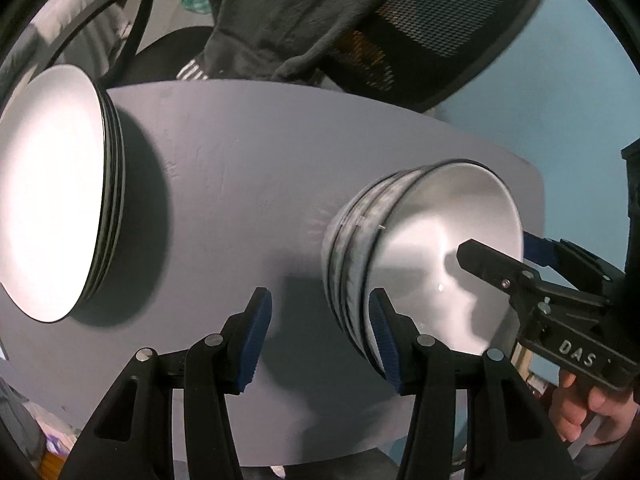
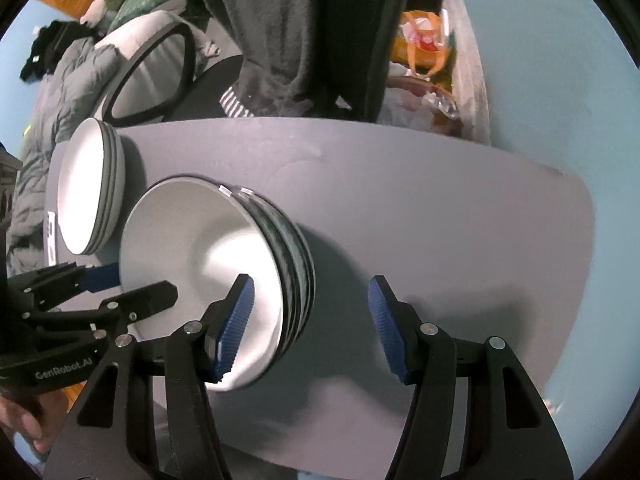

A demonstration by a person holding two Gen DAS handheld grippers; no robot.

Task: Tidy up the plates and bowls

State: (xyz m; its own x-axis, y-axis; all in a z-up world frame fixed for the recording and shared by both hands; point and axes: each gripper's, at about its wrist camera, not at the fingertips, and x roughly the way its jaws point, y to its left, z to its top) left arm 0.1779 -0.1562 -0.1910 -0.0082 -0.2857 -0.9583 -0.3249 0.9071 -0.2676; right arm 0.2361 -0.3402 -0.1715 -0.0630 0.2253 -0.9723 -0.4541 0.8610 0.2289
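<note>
A grey worktop (image 1: 224, 184) carries two stacks of white, dark-rimmed tableware, set near each other but not touching. Beyond its far edge stands an office chair with a mesh back (image 1: 448, 36) and dark cloth draped over it.

The stack of plates (image 1: 52, 196) sits at the worktop's left end. The stack of bowls (image 2: 208, 280) stands beside it, toward the middle; the uppermost bowl is empty.

The left gripper (image 1: 320, 340) points steeply down at the bowls' left side. One of its fingers lies over the stack's outer wall and the other hangs over bare worktop; its jaws are parted and grasp nothing. The right gripper (image 2: 308, 328) hangs on the opposite side, one finger over the inside of the top bowl, the other over bare worktop; its jaws are likewise released and empty. A hand (image 1: 584, 408) shows below the right gripper's body.
</note>
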